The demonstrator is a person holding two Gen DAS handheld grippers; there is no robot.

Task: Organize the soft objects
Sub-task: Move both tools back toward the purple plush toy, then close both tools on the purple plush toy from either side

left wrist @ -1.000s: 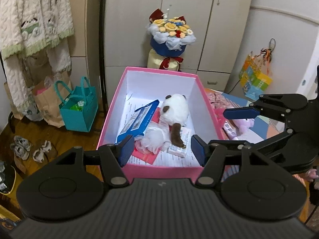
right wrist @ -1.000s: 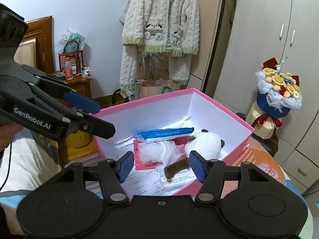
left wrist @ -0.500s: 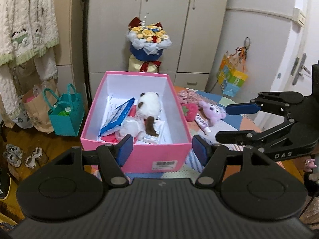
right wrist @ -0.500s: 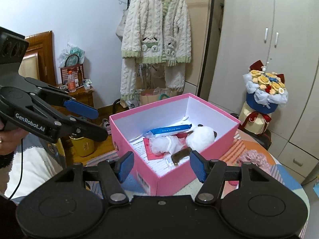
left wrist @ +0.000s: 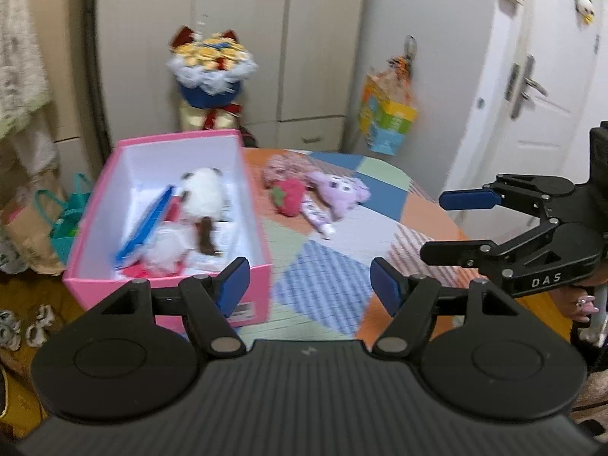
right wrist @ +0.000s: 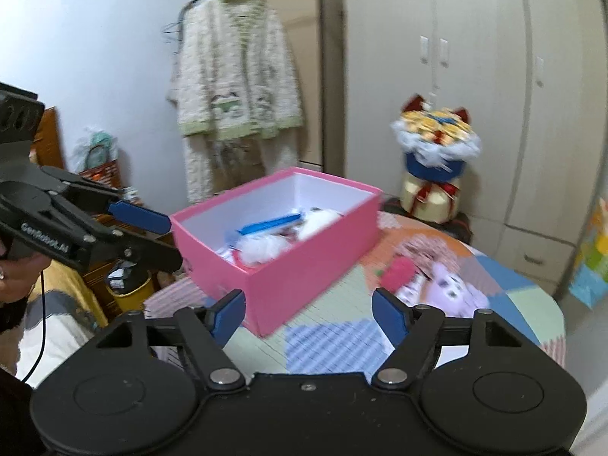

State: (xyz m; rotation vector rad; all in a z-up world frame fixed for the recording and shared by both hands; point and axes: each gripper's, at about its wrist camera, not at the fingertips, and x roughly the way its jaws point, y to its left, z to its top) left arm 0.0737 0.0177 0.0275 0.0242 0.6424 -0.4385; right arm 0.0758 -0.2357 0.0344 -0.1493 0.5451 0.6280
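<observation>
Soft toys: the white plush (left wrist: 203, 190) lies in the pink box (left wrist: 250, 205), while the strawberry (left wrist: 289, 198) and purple plush (left wrist: 338, 190) lie on the tabletop (left wrist: 383, 205) just right of it, touching each other, I think; the blur makes it hard to say. My left gripper (left wrist: 309, 285) and right gripper (right wrist: 308, 315) hover with nothing between them, both sets of jaws opening. I judge one drop done and the next pick in hand: it calls for swinging right and down onto a toy. A second ago both cameras hung close over the box; now I stand back, and the loose toys show.
</observation>
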